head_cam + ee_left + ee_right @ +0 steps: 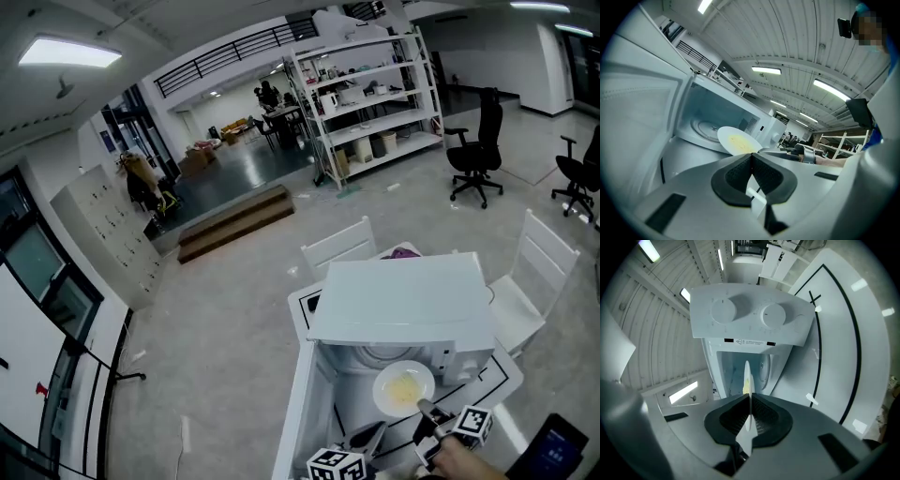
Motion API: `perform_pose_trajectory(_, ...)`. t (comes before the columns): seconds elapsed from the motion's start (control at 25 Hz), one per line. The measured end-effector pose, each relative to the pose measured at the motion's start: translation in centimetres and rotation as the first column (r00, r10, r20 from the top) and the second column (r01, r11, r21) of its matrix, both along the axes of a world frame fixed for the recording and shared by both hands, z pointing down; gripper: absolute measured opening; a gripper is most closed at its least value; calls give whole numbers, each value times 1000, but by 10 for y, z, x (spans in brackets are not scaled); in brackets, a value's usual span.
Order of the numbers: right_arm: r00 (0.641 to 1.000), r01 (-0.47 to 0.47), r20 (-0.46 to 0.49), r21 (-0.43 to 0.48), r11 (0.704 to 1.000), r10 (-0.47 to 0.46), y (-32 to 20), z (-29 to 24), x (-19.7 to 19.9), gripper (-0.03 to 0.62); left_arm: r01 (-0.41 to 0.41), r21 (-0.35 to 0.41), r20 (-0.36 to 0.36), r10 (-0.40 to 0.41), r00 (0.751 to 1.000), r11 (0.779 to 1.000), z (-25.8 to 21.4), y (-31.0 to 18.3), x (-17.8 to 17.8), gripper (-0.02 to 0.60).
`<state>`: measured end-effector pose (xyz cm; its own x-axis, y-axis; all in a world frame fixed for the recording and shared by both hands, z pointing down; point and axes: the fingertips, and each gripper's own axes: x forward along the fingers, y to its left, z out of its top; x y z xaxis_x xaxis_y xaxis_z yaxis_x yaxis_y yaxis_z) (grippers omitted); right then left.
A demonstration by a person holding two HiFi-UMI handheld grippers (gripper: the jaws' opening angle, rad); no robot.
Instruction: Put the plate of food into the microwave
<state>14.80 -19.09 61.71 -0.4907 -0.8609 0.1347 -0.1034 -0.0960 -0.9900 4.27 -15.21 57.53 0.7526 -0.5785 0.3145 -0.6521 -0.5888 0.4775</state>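
The right claw point(749, 397) is clamped on the near rim of the plate point(747, 377). In its own view the plate shows edge-on as a thin white line running straight out from between the two dark pads. The jaws stand only as far apart as the rim is thick. In the head view this claw point(424, 409) comes in from the near right, with a hand point(459, 459) behind it.

The plate point(404, 388) is round, so it has no long axis. It lies about level, face up, with a pale yellow patch of food point(405, 390) in its middle. Its free edge points into the microwave point(398, 300). The plate hangs at the mouth of the open cavity, toward the right side, in front of the glass turntable point(380, 357). I cannot tell whether it touches the sill.

The left claw point(752, 157) has its jaws together with nothing between them. It sits just left of the plate point(738, 141), apart from it, aimed at the cavity. In the head view it point(368, 437) is low at the near edge, beside the open door point(298, 412), which is swung out to the left.

The microwave stands on a white bench point(502, 371) marked with black lines. Its two knobs point(724, 310) are on the panel to the right of the cavity.
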Motion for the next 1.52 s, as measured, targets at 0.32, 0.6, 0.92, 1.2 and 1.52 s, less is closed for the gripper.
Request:
perform_pose_trajectory(0.32, 998, 60, -14, -21, 998, -60, -37, 23, -9, 12, 93, -11, 29, -93, 995, 996, 7, -18, -9, 6)
perform_pose_trajectory(0.6, 998, 60, 17, -59, 996, -59, -62, 35, -18, 12, 148, -13, 40, -148, 988, 989, 9, -28, -19, 6)
perform_pose_trajectory(0.92, 999, 45, 25, -94, 995, -43, -81, 46, -25, 12, 184, -14, 49, -183, 982, 983, 7, -31, -30, 6)
perform_pose_trajectory(1.2, 999, 33, 17, -113, 993, -32, -94, 59, -24, 12, 196, -6, 57, -195, 979, 981, 10, -37, -30, 6)
perform_pose_trajectory(1.52, 1000, 16, 12, -127, 992, -14, -99, 65, -26, 12, 204, -8, 60, -203, 977, 979, 9, -38, -36, 6)
